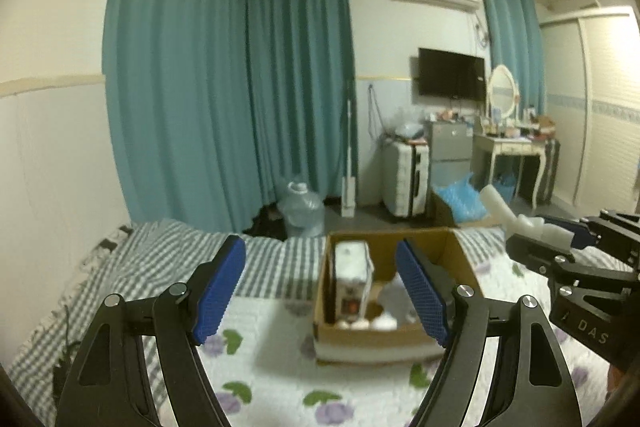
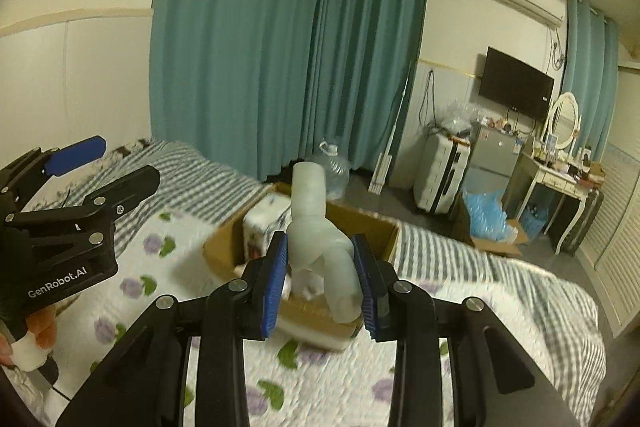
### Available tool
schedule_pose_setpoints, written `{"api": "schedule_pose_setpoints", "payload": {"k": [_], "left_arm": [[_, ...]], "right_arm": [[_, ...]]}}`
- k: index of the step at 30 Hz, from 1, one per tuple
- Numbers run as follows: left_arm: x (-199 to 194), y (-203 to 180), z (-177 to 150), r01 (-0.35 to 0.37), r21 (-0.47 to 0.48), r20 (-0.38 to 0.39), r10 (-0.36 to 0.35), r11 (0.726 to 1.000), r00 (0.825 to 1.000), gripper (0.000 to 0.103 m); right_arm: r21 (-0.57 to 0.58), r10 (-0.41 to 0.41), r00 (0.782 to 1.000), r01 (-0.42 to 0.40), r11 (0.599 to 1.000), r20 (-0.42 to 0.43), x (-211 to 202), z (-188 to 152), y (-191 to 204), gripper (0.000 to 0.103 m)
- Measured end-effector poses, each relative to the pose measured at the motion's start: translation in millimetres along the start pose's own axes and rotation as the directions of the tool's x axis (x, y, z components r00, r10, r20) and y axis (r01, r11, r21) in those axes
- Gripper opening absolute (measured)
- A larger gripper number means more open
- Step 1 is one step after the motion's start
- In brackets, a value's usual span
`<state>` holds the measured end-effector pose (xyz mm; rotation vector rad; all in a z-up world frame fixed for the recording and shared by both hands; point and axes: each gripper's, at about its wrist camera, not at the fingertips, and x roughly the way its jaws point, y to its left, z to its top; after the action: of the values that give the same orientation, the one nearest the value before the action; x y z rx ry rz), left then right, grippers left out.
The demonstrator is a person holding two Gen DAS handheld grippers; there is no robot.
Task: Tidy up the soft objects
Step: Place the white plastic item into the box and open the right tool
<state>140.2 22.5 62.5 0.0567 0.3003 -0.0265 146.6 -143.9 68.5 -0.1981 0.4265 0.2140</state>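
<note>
An open cardboard box (image 1: 460, 251) sits on the flowered bed quilt (image 1: 272, 379), with a white carton (image 1: 352, 279) standing in it and small white items at the bottom. My left gripper (image 1: 320, 291) is open and empty, held above the quilt just in front of the box. My right gripper (image 2: 322, 283) is shut on a white foam piece (image 2: 316, 227) made of bent tube-like strips, held above the box (image 2: 224, 247). In the left wrist view the right gripper (image 1: 560, 239) and the foam piece (image 1: 500, 207) show at the right. The left gripper (image 2: 92, 167) shows at the left of the right wrist view.
A grey striped blanket (image 1: 180, 251) covers the bed's far side. Beyond the bed stand teal curtains (image 1: 240, 87), a water jug (image 1: 300, 207), a white suitcase (image 1: 404, 179), a box of blue bags (image 1: 460, 203) and a dressing table (image 1: 512, 147). An orange and white soft toy (image 2: 36, 339) lies at the left.
</note>
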Motion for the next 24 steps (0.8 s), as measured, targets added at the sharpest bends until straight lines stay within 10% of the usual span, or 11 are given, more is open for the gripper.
{"api": "schedule_pose_setpoints", "payload": {"k": [9,20,24], "left_arm": [[79,-1,17,0.029,-0.041,-0.075,-0.032,0.999,0.997,0.079],[153,-23,-31,-0.002,0.017,-0.203,0.006,1.0,0.979,0.079],[164,-30,-44,-0.015,0.059,-0.233,0.028,0.998,0.972,0.079]], "right_arm": [[0.017,-0.007,0.999,0.007,1.0,-0.032,70,28,-22,0.032],[0.144,0.069,0.982,-0.044,0.989,-0.175,188,-16,-52,0.035],[0.154,0.047,0.98,-0.017,0.988,-0.194,201,-30,-57,0.076]]}}
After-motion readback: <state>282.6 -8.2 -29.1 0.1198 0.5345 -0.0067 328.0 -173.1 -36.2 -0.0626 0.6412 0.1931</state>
